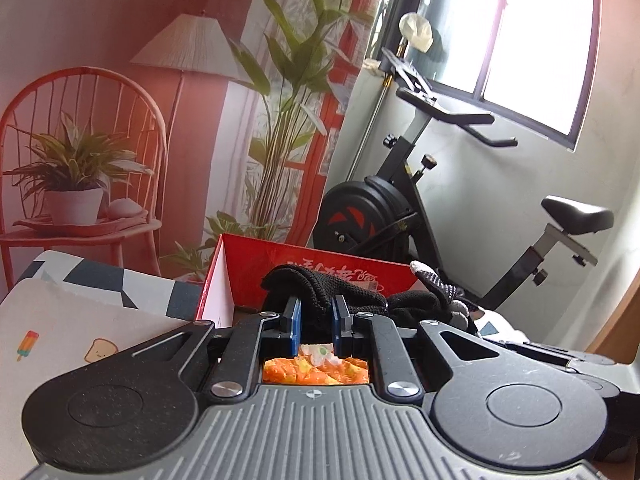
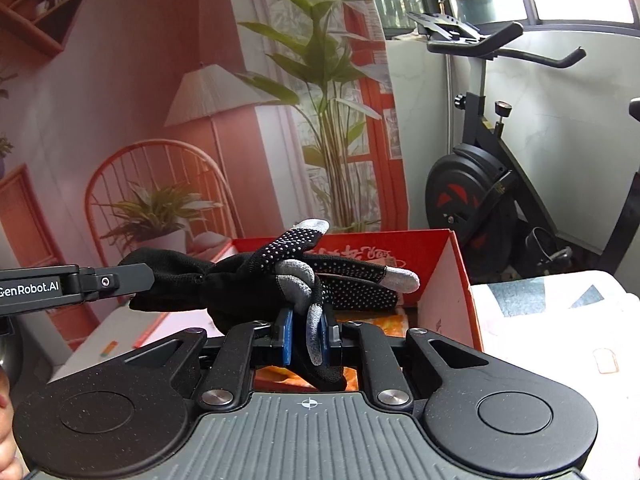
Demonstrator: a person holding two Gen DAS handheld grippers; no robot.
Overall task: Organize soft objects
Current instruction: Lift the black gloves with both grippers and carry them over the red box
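Black knit glove [image 2: 256,280], dotted palm, grey fingertips: held aloft between both grippers, just ahead of them and above the red box [image 2: 444,276]. Left gripper [image 1: 316,314]: jaws narrow, clamped on the glove's cuff. Right gripper [image 2: 310,334]: jaws nearly closed, pinching its fingers. Orange patterned cloth [image 1: 316,370] lies beneath, inside the box.

Counted around the red box [image 2: 444,280]: one black glove [image 2: 248,280] above it — two grippers [image 1: 316,314] [image 2: 308,330] in front — one exercise bike [image 2: 480,184] behind, one orange cloth [image 1: 316,370] inside.
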